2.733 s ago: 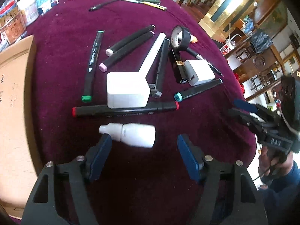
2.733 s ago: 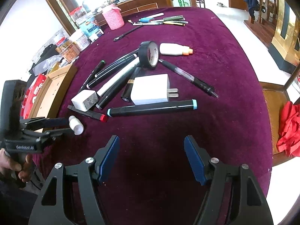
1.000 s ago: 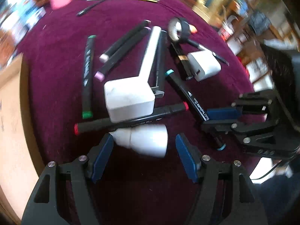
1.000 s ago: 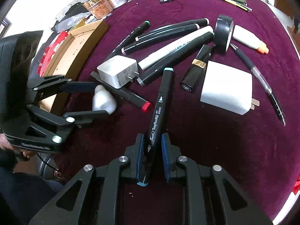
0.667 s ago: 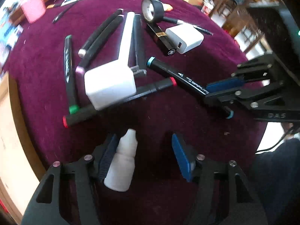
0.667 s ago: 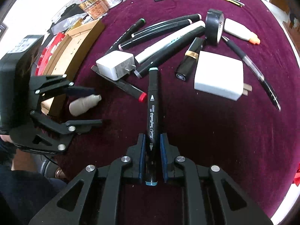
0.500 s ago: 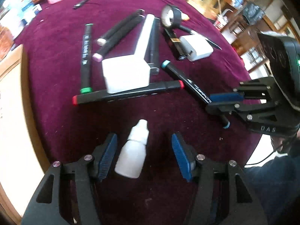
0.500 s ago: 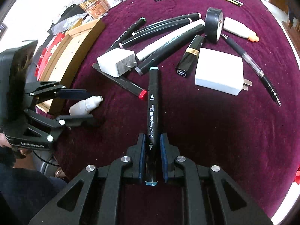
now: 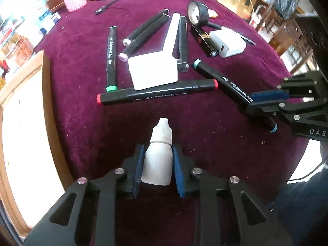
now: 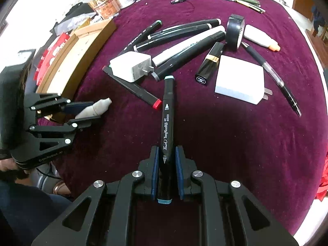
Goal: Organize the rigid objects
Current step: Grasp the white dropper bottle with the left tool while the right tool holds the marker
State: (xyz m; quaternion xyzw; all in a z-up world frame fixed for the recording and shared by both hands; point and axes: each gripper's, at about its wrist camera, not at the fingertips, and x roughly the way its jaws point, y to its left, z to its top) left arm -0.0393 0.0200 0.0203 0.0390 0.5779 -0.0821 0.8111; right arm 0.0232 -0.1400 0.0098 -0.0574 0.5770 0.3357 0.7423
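Left wrist view: left tool (image 9: 156,165) closing on the white dropper bottle (image 9: 158,157) — seat it squarely before lifting; right tool (image 10: 166,176) pinches the teal-capped marker (image 10: 168,127).

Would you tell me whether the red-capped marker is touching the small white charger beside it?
Touching: in the left wrist view, the small white charger rests directly against the red-capped marker, with no cloth between them.

The wooden tray (image 9: 24,123) is cut off at the left edge; shelf goods (image 9: 18,30) behind blur.
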